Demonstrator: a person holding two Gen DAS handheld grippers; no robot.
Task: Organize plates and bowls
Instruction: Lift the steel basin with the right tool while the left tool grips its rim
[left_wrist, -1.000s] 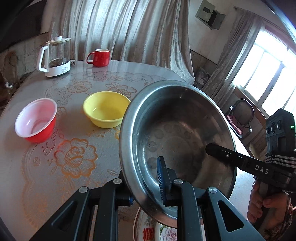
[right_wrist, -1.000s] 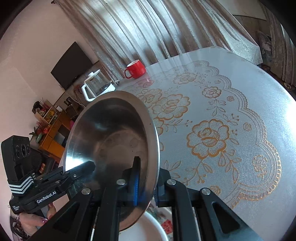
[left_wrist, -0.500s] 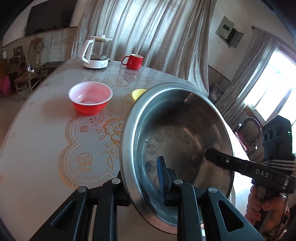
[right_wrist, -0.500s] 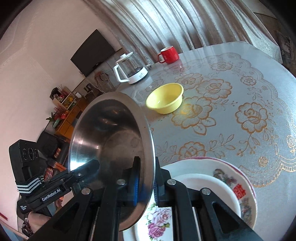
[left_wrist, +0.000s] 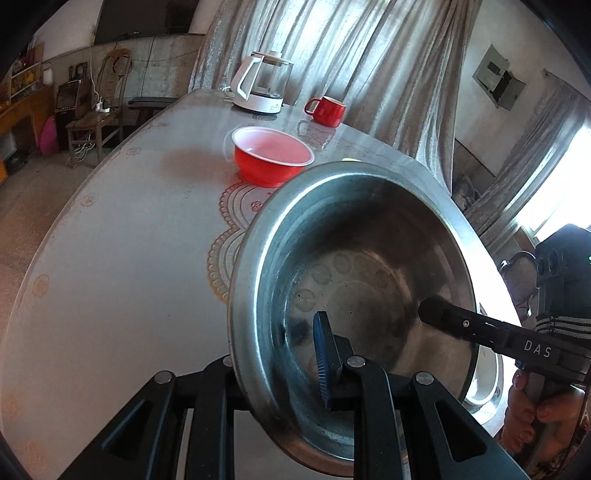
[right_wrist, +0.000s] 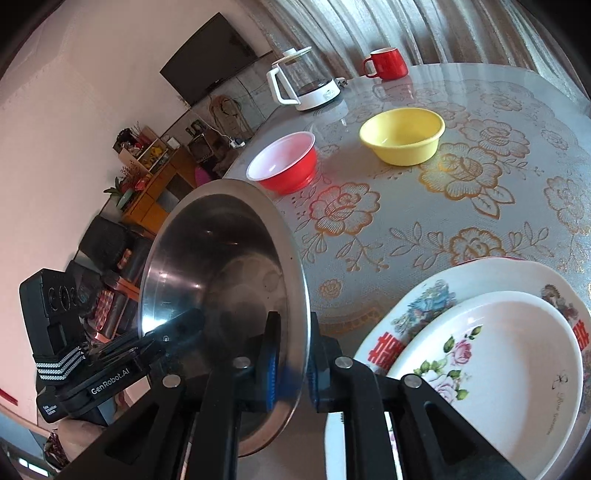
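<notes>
The steel basin (left_wrist: 354, 295), clamped at its rim by both grippers, blocks most of the near middle. Beyond it the red bowl (right_wrist: 284, 162) and yellow bowl (right_wrist: 402, 134) stand apart with a passable gap between them. The stacked plates (right_wrist: 480, 332) fill the table's (left_wrist: 110, 258) near edge; its left side lies bare.

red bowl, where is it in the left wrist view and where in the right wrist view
Left wrist: the red bowl sits upper centre, just beyond the steel basin's far rim.
Right wrist: the red bowl is upper centre-left, left of the yellow bowl.
Shared landmark: the glass kettle behind it, with the red mug beside it.
</notes>
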